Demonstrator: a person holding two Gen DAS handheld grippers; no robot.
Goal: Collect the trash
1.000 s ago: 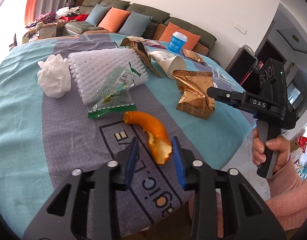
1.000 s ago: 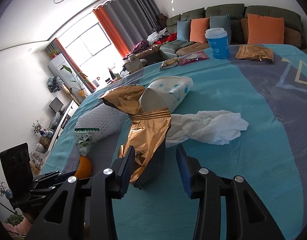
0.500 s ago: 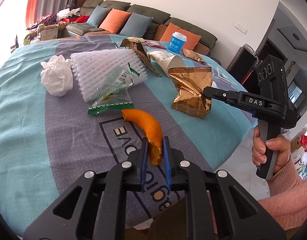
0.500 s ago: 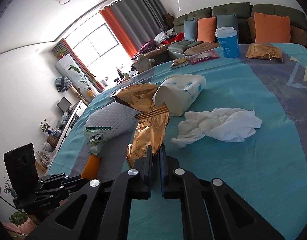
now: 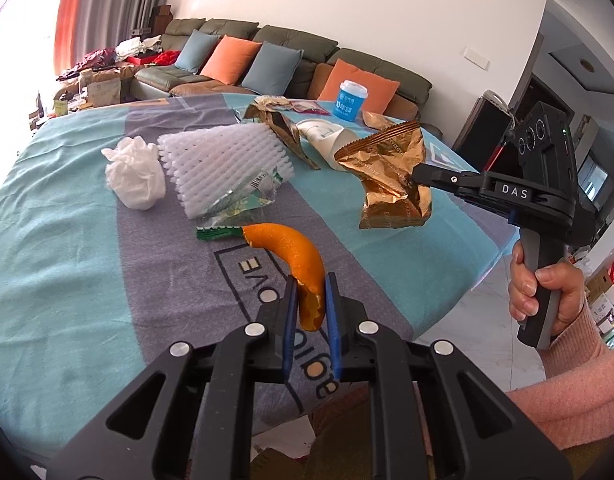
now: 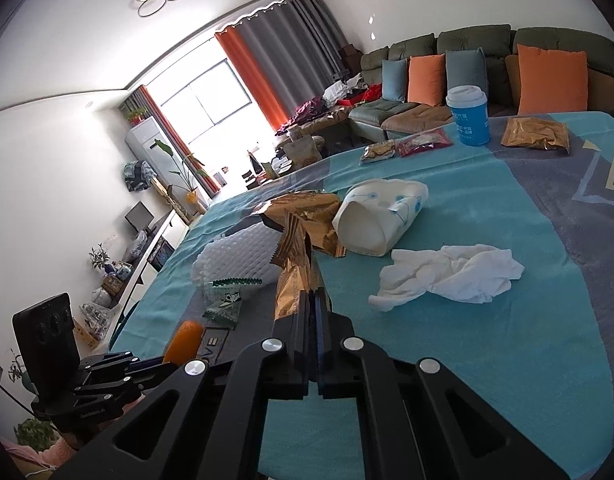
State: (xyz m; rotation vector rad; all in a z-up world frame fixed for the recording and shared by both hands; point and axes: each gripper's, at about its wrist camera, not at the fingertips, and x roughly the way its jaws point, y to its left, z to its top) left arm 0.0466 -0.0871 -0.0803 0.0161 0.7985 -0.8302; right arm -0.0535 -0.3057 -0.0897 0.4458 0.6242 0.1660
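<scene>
My left hand-held gripper (image 5: 310, 300) clamps peel (image 5: 295, 264); right hand-held gripper (image 6: 311, 300) pinches wrapper (image 5: 391, 184) (lifted off tabletop (image 5: 67, 240)).

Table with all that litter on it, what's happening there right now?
A person is clearing trash with a handheld tool in each hand. The left tool is shut on one end of the orange peel, whose far end lies by the green wrapper. The right tool is shut on the gold snack bag, which looks lifted off the tablecloth. The white foam net, crumpled tissue, tipped paper cup and white cloth lie uncollected.
</scene>
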